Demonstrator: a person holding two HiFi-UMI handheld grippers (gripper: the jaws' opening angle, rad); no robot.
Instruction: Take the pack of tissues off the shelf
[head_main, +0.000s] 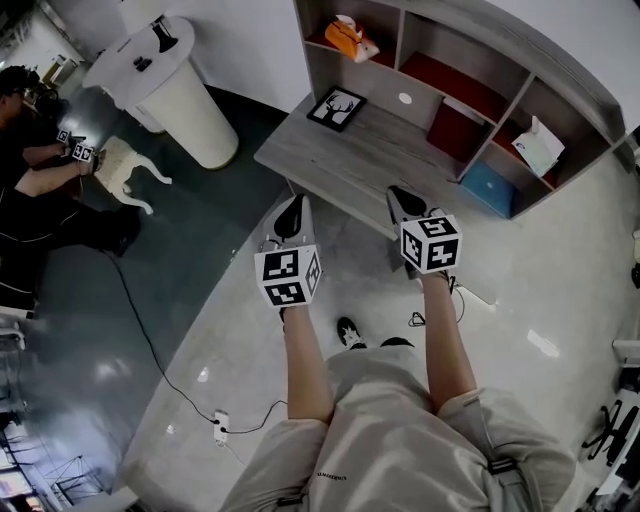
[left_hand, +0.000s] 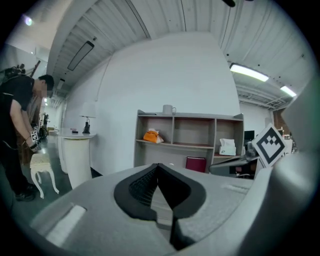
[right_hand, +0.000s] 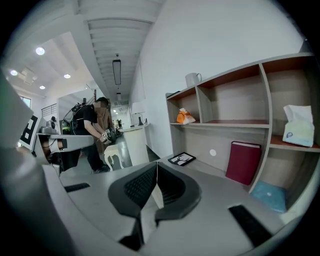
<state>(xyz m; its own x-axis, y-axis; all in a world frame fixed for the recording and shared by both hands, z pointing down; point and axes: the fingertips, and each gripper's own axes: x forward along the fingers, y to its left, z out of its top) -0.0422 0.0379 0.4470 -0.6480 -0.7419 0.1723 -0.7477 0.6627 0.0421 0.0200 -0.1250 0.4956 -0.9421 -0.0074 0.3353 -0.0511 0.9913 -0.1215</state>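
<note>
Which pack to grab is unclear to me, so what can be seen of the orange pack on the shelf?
The orange pack looks like a soft, rumpled plastic bag, orange with a pale patch at its top. It lies alone in the shelf's upper left compartment, resting on that compartment's reddish floor and apparently touching nothing else. Its print is too small to read.

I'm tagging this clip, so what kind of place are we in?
Probably a staged room in a lab or studio: a lone shelf stands on a polished floor, a cable trails across it, and strip lights line an open ceiling.
</note>
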